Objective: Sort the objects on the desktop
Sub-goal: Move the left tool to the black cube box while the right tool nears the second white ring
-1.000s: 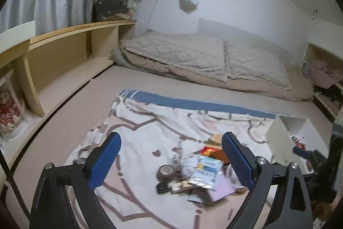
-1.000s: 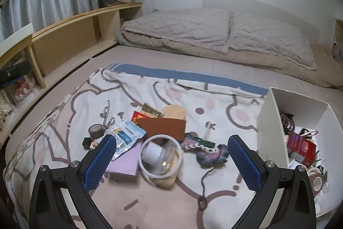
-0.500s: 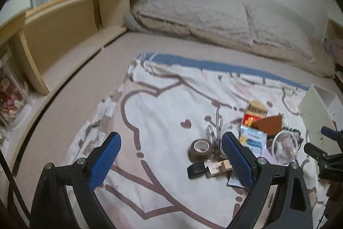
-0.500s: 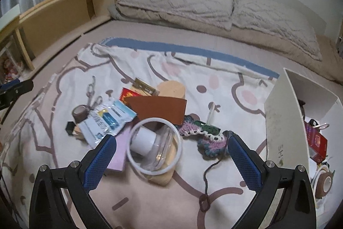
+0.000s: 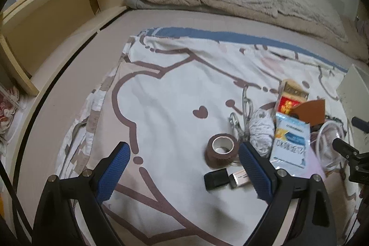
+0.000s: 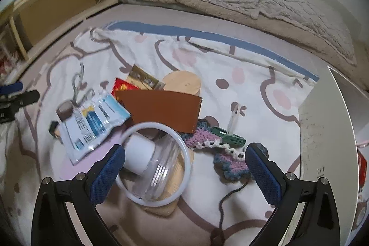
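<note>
Both the left gripper (image 5: 184, 173) and right gripper (image 6: 185, 173) gape empty. The packet (image 6: 92, 123) half-hides the tape (image 6: 65, 110); the box (image 6: 327, 130) is cut off.

Brown tape roll (image 5: 221, 149) — blue-edged cartoon blanket (image 5: 161, 93) — white box (image 6: 322, 130).

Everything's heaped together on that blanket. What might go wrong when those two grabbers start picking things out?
The clear container lies on its side, half on a wooden board, so the right hand-held gripper, which is open, might roll it instead of gripping it. The blue-and-white packet overlaps the brown tape roll in the right wrist view, so lifting either may drag its neighbours. The crochet piece trails a yarn tail that could snag.
</note>
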The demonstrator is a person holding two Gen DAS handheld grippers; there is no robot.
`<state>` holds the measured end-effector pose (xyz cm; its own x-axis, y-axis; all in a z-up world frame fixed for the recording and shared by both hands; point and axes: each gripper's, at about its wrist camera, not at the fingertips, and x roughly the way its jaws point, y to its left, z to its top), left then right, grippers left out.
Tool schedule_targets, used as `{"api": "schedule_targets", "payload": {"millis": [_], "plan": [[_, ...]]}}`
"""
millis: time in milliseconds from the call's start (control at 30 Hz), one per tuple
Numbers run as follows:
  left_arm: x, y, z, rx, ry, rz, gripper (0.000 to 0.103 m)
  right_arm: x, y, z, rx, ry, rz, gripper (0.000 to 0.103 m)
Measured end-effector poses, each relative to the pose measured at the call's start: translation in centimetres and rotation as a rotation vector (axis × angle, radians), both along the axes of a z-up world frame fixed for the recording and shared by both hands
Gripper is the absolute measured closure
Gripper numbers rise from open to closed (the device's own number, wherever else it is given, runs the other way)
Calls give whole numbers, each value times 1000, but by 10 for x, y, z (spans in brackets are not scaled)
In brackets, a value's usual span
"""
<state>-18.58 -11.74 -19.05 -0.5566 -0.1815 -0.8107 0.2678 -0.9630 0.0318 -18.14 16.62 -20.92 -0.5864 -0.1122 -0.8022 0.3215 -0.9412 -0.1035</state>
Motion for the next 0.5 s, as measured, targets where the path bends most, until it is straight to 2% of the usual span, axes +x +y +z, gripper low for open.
{"api": "schedule_targets", "payload": {"millis": [267, 367, 500], "plan": [[-5, -2, -23, -26, -70, -27, 7, -3, 2, -15, 51, -42, 21, 0], [-8, -3, -32, -27, -117, -7, 7, 1, 1, -22, 80, -59, 42, 0], [-9, -4, -41, 26, -153, 16, 7, 6, 0, -23, 90, -39, 62, 0]]}}
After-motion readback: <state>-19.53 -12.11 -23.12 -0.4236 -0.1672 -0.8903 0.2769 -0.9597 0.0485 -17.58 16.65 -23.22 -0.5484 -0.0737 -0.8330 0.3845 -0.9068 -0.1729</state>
